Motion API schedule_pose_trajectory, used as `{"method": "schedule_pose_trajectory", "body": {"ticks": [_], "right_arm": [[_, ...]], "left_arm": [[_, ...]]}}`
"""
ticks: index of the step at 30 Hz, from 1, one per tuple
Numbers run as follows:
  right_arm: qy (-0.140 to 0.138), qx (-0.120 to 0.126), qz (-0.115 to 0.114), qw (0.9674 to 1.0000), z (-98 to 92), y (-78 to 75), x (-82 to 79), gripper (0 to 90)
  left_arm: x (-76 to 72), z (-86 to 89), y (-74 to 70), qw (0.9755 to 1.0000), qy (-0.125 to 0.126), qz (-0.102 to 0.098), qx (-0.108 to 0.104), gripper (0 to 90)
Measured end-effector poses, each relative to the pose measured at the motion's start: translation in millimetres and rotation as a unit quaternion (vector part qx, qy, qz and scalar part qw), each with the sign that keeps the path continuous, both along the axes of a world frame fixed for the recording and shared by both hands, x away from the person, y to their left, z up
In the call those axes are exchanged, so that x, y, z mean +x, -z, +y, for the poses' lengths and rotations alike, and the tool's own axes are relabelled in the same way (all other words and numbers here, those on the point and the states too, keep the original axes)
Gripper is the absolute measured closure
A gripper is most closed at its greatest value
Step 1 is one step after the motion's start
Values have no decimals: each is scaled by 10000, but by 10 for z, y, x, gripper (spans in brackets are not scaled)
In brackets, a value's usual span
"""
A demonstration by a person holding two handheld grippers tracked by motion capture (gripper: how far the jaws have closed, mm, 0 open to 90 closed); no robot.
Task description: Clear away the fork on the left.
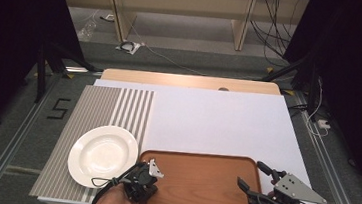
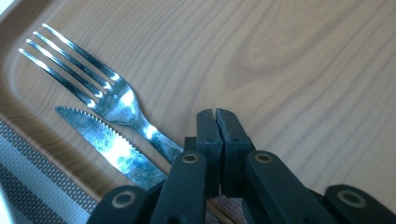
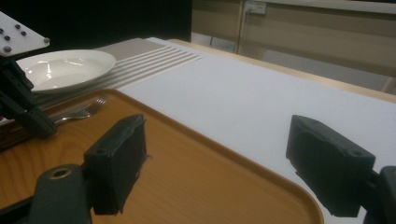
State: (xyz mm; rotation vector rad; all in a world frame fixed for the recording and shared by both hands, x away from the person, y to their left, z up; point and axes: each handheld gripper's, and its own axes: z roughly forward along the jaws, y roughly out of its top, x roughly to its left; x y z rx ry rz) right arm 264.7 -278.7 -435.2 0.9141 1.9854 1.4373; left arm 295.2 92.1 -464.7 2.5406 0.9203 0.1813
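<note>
A steel fork point(image 2: 112, 95) and a serrated knife point(image 2: 107, 140) lie side by side on the wooden tray point(image 1: 201, 184), close to its left rim. My left gripper point(image 1: 143, 181) hovers low over that corner. Its jaws point(image 2: 217, 116) are shut against each other with nothing between them, just right of the fork's handle. My right gripper point(image 1: 252, 174) stands open at the tray's right edge, holding nothing. Between its fingers point(image 3: 215, 163) I see bare tray point(image 3: 187, 177). Farther off in that view are the fork point(image 3: 81, 112) and the left gripper's grey plate point(image 3: 18, 32).
A white deep plate point(image 1: 101, 154) rests on a grey striped placemat point(image 1: 98, 104) left of the tray. A white board point(image 1: 217, 120) covers the table behind the tray. Floor cables and dark stands surround the table.
</note>
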Motion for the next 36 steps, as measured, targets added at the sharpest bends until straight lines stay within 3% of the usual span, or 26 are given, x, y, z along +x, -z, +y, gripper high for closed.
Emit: {"method": "schedule_pose_trajectory", "body": {"ticks": [3, 11, 20, 25, 36], "right_arm": [[-2, 0, -3, 10000, -1, 0, 0, 210], [-5, 16, -5, 10000, 0, -2, -1, 210], [-7, 16, -2, 10000, 0, -1, -1, 209], [-10, 8, -4, 10000, 0, -1, -1, 209], [-6, 7, -3, 10000, -1, -1, -1, 209]], "left_arm": [[0, 8, -21, 10000, -18, -46, -59, 839], [38, 78, -122, 9988, -344, -201, -280, 553], [65, 184, -227, 9948, -658, -475, -611, 289], [67, 255, -306, 9897, -878, -734, -860, 217], [48, 448, -433, 9734, -1462, -1193, -1300, 175]]}}
